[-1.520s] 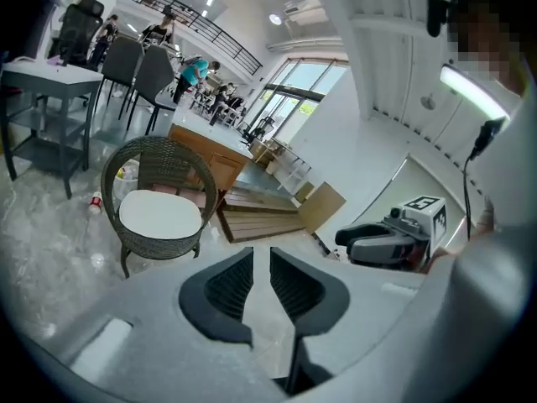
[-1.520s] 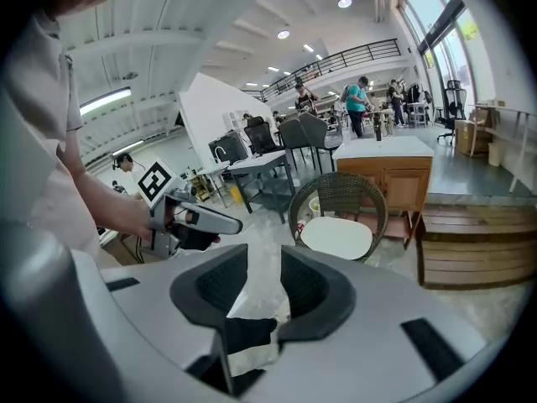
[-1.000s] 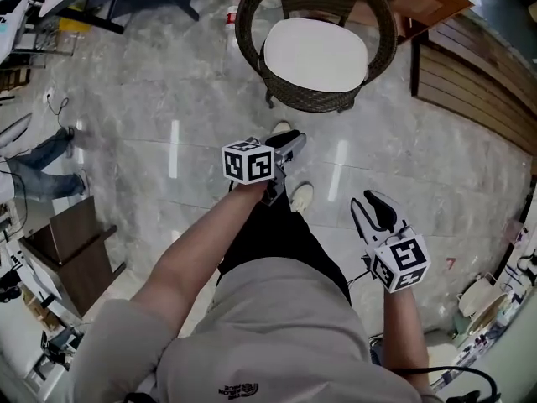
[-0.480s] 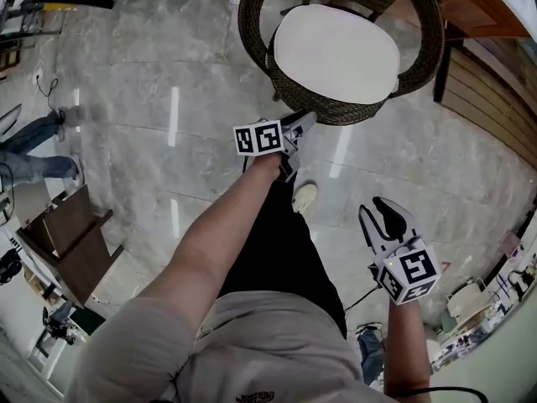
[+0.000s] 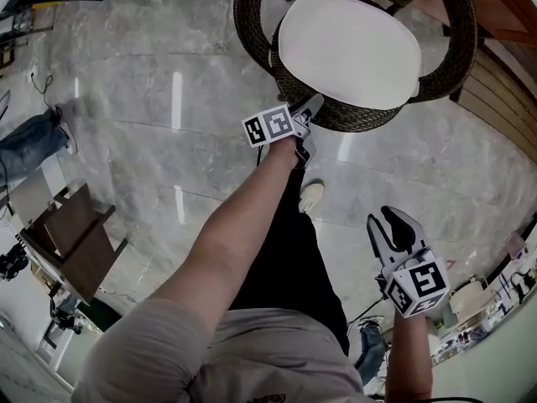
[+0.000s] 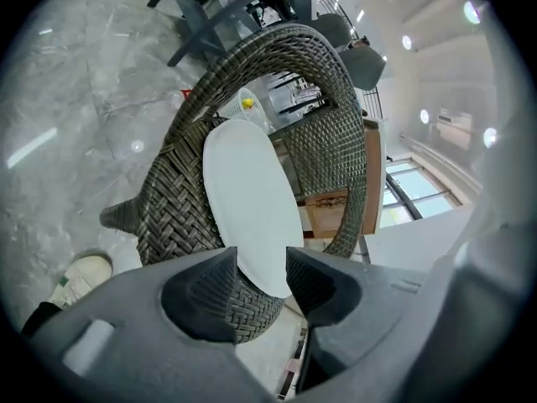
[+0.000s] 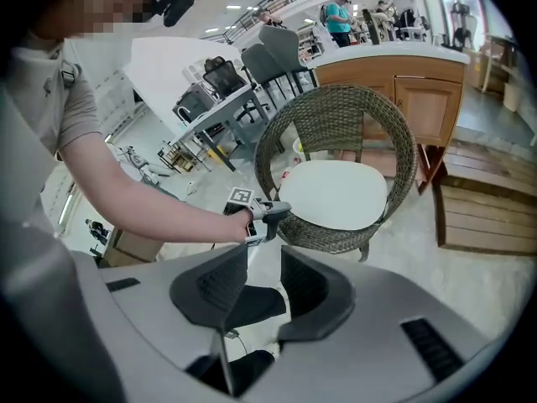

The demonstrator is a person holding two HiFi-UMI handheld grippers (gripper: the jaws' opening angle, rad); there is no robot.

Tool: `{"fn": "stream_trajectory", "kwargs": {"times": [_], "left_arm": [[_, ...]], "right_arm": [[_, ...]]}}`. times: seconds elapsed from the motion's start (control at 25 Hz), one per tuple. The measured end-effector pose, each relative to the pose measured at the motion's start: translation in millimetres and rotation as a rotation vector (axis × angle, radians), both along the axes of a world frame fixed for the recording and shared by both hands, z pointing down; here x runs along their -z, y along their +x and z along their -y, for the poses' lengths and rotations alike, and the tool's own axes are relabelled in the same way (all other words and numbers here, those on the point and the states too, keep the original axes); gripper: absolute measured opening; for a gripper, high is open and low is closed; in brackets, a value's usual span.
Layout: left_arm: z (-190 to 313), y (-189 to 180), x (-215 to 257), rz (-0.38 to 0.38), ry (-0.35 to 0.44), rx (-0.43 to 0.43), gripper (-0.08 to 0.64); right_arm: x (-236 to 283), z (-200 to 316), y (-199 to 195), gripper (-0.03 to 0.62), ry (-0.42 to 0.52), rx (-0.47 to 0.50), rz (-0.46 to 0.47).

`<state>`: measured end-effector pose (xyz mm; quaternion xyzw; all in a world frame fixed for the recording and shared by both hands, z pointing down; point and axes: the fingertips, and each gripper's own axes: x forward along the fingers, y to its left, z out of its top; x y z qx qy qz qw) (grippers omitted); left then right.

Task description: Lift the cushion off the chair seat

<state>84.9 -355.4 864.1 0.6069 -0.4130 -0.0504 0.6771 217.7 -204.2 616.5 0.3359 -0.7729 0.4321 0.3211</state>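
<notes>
Left gripper [image 5: 307, 110] is right up at the front of the wicker chair [image 5: 252, 32], jaws opening, nothing between them yet. The near edge of the white cushion [image 5: 348, 49] lines up just beyond the gap. The cushion lies flat on the seat, ringed by the woven rim. I reckon it's light, soft and thin enough to pinch, but likely to sag if lifted from one point. The best hold looks like that front edge, where the rim sits lowest. My right gripper [image 5: 393, 225] hangs down by my leg, well apart from the chair, jaws apart and empty. A second pinch on the far side should keep the cushion level.
</notes>
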Motion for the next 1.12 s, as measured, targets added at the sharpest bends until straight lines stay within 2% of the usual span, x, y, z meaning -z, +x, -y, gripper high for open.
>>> {"fn": "stream_trajectory", "kwargs": {"times": [0.32,0.52,0.72,0.8,0.96,1.12], "left_arm": [[13,-10,-31,0.061,-0.074,0.063,0.219],[22,-8,-36,0.038,-0.099,0.087,0.221],[37,-2,-45,0.05,-0.154,0.105,0.236],[37,-3,-42,0.013,-0.135,0.117,0.236],[44,-1,-36,-0.115,-0.075,0.145,0.236],[56,10,-34,-0.171,-0.039,0.117,0.236]], "right_arm": [[-18,-3,-10,0.13,-0.041,-0.012,0.025],[-22,3,-13,0.131,-0.052,-0.026,0.043],[-27,4,-14,0.13,-0.07,-0.044,0.062],[-28,5,-15,0.13,-0.076,-0.052,0.065],[-32,3,-12,0.13,-0.094,-0.066,0.059],[-35,2,-16,0.13,-0.093,-0.064,0.071]]}}
